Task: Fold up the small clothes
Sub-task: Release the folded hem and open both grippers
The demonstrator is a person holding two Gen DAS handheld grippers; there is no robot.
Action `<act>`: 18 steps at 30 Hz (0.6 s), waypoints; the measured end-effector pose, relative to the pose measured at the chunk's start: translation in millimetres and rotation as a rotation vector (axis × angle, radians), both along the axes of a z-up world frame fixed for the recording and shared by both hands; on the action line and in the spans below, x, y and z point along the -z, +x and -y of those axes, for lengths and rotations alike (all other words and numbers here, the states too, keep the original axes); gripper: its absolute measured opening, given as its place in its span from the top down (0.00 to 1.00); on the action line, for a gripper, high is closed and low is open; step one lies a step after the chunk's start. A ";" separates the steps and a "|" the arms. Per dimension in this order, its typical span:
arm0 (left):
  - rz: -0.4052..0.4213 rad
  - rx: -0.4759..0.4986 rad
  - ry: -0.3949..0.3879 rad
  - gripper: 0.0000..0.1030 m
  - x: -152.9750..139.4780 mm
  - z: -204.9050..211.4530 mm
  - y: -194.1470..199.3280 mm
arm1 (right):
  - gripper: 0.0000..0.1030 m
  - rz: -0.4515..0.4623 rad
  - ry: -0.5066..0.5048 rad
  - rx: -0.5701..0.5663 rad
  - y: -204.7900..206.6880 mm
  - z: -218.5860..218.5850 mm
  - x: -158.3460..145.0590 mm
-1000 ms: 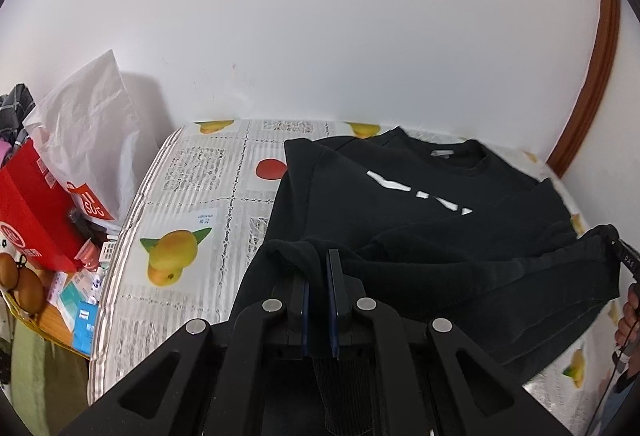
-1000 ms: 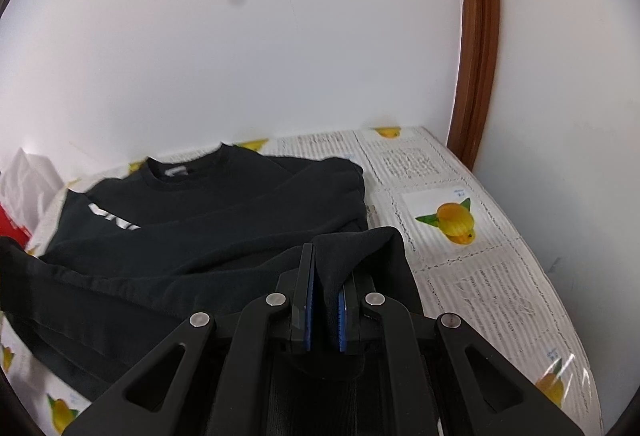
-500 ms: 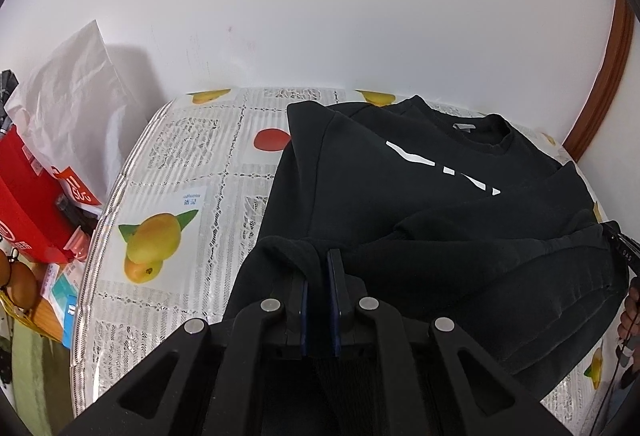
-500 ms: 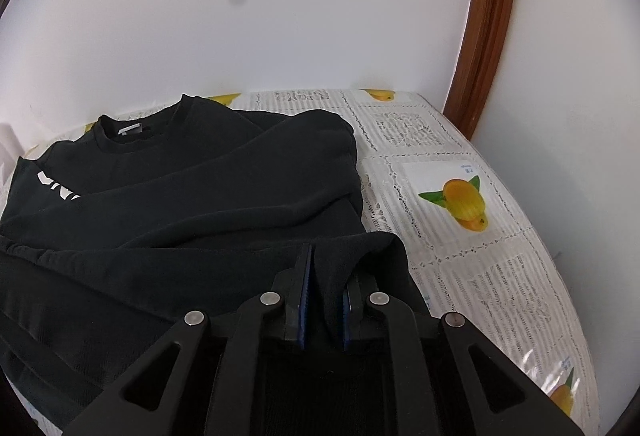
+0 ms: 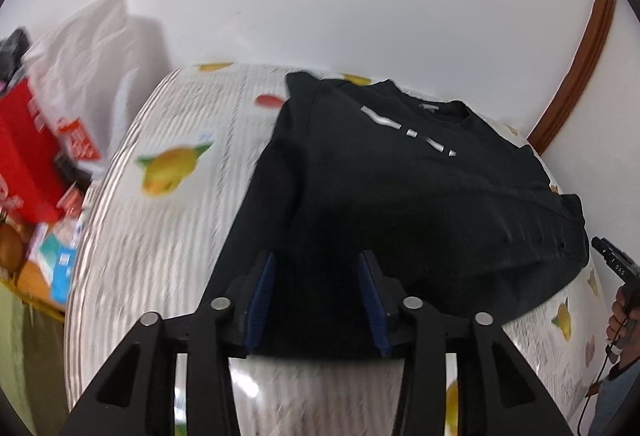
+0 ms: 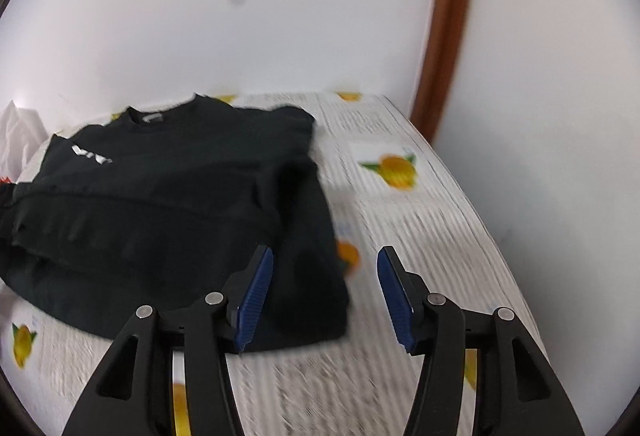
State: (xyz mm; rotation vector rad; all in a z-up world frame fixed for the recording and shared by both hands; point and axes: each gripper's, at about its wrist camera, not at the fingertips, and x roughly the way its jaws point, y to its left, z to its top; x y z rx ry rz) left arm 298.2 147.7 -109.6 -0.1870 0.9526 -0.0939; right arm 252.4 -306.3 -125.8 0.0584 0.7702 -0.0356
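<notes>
The black sweatshirt (image 5: 400, 195) lies flat on the counter (image 5: 168, 236), which is covered with a white cloth printed with fruit motifs. Its collar points toward the far edge by the wall; its lower part has been folded up over the body, so the fold line runs along the near side, short of the counter's near edge. White lettering shows on the chest.

Left tongs (image 5: 316, 296): released. The jaws have just been opening and stand apart. The near left corner of the folded sweatshirt lies between the blue pads (image 5: 260, 296), but the pads do not press on it; the fabric rests on the counter.

Right tongs (image 6: 326, 296): released. The jaws have just been opening and stand wide apart. The near right corner of the sweatshirt (image 6: 180, 215) lies just beside the left pad and reaches partly into the gap; the right pad (image 6: 394, 300) stands over bare cloth, apart from the garment.

In the left wrist view, a hand (image 5: 624, 308) holding the other tool is visible at the right edge, beyond the sweatshirt's right corner. A white plastic bag (image 5: 92, 67) and a red box (image 5: 28, 155) stand off the counter's left edge. A brown door frame (image 6: 448, 27) rises at the far right corner.
</notes>
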 end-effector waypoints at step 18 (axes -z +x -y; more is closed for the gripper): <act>-0.086 -0.105 -0.218 0.45 46.7 -30.5 -11.4 | 0.55 -0.082 0.142 0.023 25.8 -3.5 37.9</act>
